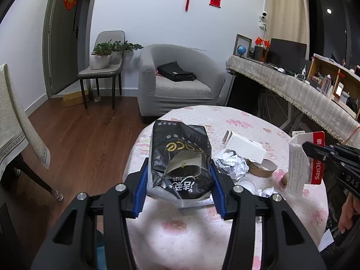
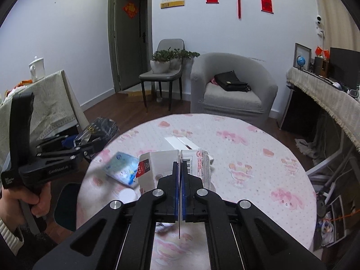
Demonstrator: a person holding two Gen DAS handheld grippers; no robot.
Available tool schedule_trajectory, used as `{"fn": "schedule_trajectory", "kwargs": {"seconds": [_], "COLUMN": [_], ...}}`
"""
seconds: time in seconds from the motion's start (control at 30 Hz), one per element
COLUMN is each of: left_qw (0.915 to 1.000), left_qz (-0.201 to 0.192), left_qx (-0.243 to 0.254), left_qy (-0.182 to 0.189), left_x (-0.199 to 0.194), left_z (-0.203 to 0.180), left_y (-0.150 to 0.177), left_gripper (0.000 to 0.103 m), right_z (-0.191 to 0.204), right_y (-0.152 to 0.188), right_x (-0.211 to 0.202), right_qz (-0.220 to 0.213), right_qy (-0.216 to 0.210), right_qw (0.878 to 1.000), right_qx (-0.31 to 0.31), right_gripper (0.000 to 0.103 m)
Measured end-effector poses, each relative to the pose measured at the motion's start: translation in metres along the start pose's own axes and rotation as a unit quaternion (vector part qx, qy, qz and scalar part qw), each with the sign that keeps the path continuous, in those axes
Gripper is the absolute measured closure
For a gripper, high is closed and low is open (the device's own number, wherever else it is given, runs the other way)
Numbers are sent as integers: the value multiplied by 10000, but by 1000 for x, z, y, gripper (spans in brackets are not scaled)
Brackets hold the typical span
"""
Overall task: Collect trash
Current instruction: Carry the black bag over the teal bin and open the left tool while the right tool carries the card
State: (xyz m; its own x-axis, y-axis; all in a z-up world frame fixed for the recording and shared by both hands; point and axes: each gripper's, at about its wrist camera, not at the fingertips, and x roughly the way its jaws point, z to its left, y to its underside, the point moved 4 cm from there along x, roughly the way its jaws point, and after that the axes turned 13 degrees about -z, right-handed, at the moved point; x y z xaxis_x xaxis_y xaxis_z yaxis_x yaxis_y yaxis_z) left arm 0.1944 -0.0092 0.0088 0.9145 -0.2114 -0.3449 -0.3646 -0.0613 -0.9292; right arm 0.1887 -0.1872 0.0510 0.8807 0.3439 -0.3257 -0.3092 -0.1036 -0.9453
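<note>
On the left, the left gripper [image 1: 180,187] is clamped on the black wrapper bag [image 1: 181,157], held above the round table [image 1: 198,231] with its torn mouth up. To the right, the right gripper [image 2: 180,186] pinches a flat SanDisk card pack [image 2: 157,166], lifted clear. Collecting's underway; next, I'd say, line that card over the bag's mouth and let go
</note>
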Motion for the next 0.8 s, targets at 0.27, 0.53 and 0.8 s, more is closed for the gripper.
{"fn": "schedule_trajectory", "kwargs": {"seconds": [0.27, 0.53, 0.8], "left_qw": [9995, 9983, 9948], "left_qz": [-175, -168, 171], "left_qx": [-130, -176, -214], "left_qy": [-225, -527, -986], "left_x": [-28, -54, -70], "left_z": [28, 60, 108], "left_y": [-8, -4, 24], "left_gripper": [52, 52, 52], "right_z": [29, 70, 127], "right_y": [-25, -32, -26], "right_x": [-9, -3, 20], "right_qz": [-516, -563, -275], "right_qy": [-24, -442, -1038], "right_qw": [9987, 9974, 9942], "right_qx": [-40, -80, -40], "right_gripper": [102, 101, 101]}}
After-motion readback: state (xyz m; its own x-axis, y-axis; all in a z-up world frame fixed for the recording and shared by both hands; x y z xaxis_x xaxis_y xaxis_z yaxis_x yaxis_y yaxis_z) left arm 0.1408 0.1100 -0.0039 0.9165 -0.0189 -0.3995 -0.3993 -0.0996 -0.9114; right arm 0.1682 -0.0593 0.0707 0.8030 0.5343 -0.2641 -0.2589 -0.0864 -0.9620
